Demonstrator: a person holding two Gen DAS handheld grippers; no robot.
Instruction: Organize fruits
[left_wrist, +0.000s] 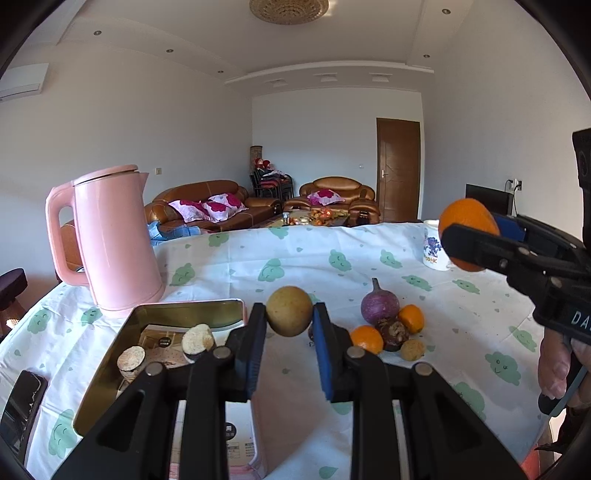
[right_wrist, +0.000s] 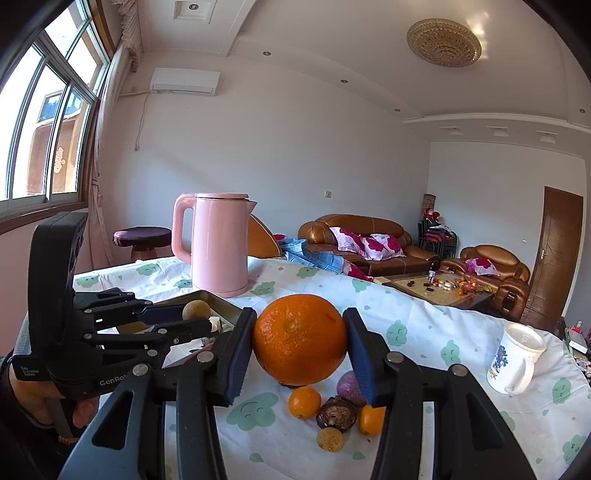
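The left gripper (left_wrist: 289, 314) clamps a small brown fruit (left_wrist: 289, 311) above the tablecloth, just right of the gold tray (left_wrist: 110, 373), which holds a few pieces. The right gripper (right_wrist: 300, 341) grips a large orange (right_wrist: 300, 339). Several fruits (left_wrist: 391, 328) wait at center right, so sorting looks partly done.

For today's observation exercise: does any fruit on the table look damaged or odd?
Yes. In the loose pile, one dark fruit lies broken open, its crumbly brown inside showing, between two small oranges. The rest look whole.
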